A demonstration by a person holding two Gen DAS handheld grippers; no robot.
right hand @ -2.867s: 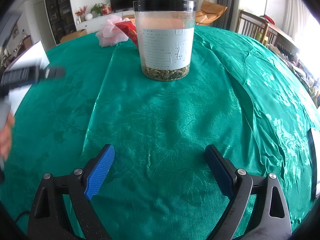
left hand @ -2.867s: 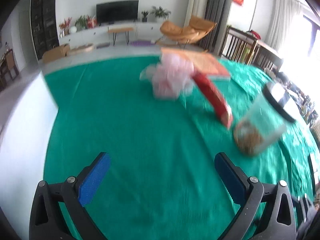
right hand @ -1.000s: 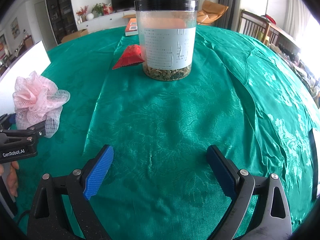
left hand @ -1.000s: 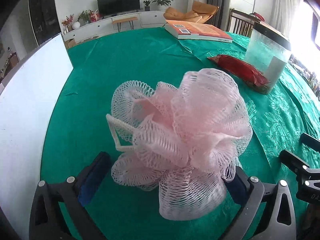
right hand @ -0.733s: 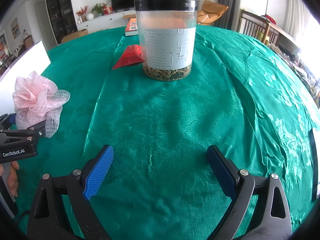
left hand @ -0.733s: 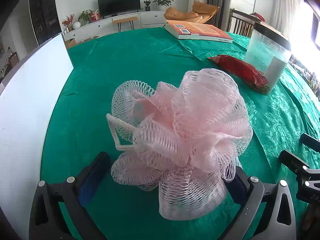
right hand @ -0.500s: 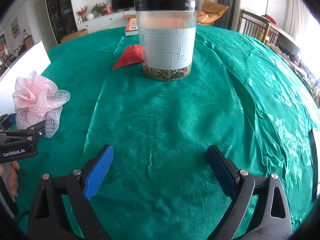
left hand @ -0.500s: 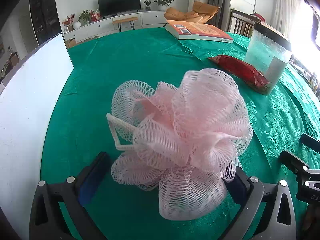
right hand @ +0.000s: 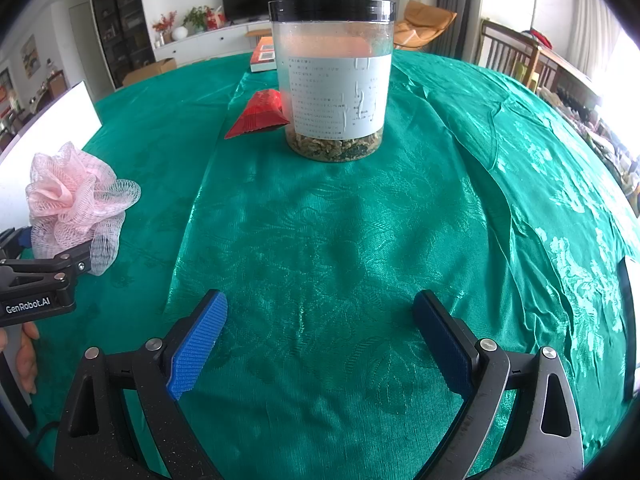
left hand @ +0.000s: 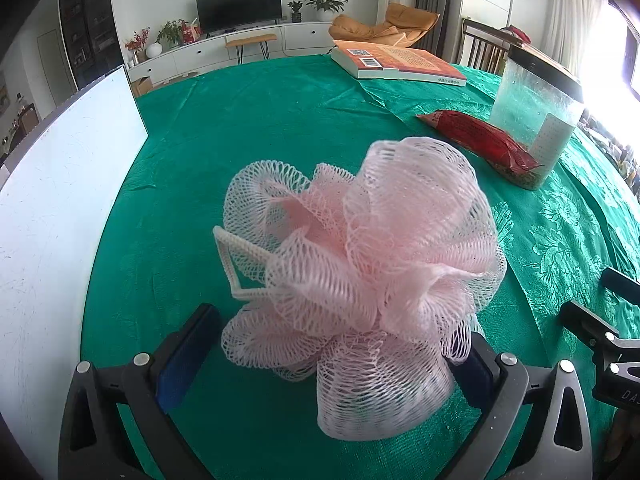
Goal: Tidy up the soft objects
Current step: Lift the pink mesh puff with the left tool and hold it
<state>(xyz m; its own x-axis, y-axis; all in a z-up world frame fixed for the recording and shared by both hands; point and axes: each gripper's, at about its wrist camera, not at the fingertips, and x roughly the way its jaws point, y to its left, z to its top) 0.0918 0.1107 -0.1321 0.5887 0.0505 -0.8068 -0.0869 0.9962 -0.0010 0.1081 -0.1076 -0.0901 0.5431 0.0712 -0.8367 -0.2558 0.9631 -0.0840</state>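
A pink mesh bath sponge (left hand: 360, 252) fills the space between the fingers of my left gripper (left hand: 332, 356) near the table's left side. The jaws stand wide, about as wide as when empty, and the mesh hides where the pads meet it, so the grip is unclear. The sponge also shows in the right wrist view (right hand: 76, 196), with the left gripper body (right hand: 36, 280) below it. My right gripper (right hand: 320, 344) is open and empty over the green tablecloth (right hand: 320, 240), short of the jar.
A clear jar with a black lid (right hand: 332, 80) stands mid-table, a red packet (right hand: 260, 114) beside it. A book (left hand: 400, 64) lies at the far edge. A white board (left hand: 60, 200) stands at the left.
Since 2.9 s ago the sponge has come from the far side by the packet to between the left fingers, near the board. Nothing has moved in the last second.
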